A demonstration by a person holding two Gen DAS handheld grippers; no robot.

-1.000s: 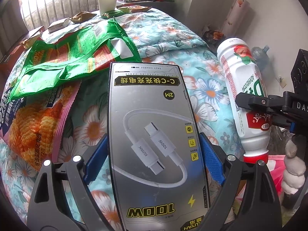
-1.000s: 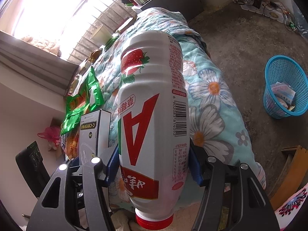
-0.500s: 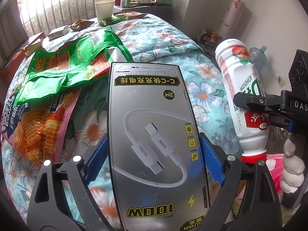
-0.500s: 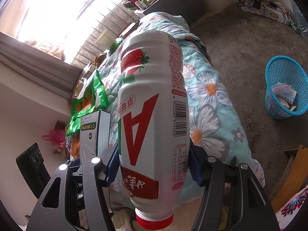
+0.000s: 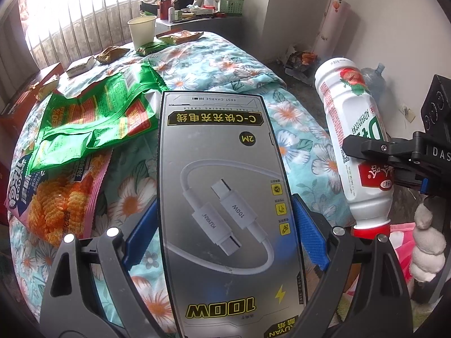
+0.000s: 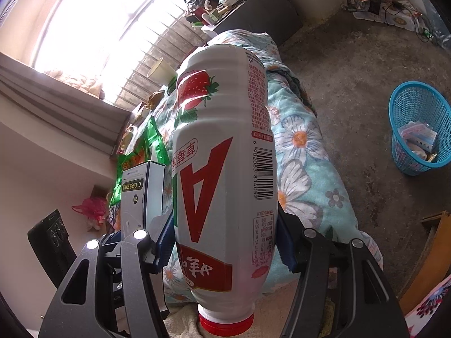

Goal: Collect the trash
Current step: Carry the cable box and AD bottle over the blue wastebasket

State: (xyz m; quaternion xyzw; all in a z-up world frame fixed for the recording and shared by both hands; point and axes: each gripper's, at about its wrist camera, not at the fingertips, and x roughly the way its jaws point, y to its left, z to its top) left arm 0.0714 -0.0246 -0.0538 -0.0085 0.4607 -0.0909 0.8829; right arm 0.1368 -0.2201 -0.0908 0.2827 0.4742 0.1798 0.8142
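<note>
My left gripper (image 5: 225,233) is shut on a grey charging-cable box (image 5: 222,197), held above the flowered quilt (image 5: 225,64). My right gripper (image 6: 225,242) is shut on a white strawberry-drink bottle (image 6: 222,152) with a red cap, cap end toward me. The bottle also shows in the left wrist view (image 5: 355,140), to the right of the box. The box shows at the left in the right wrist view (image 6: 138,197). A blue trash basket (image 6: 420,135) with some trash in it stands on the floor at the right.
On the quilt lie a green snack bag (image 5: 93,121), an orange-and-pink snack bag (image 5: 56,194), several small wrappers (image 5: 110,53) and a paper cup (image 5: 142,32). A cluttered desk (image 5: 197,14) stands by the window. A wooden item (image 6: 428,256) stands at lower right.
Both grippers have pulled back and risen from the bed with their loads; more of the quilt and room shows. The grips are unchanged.
</note>
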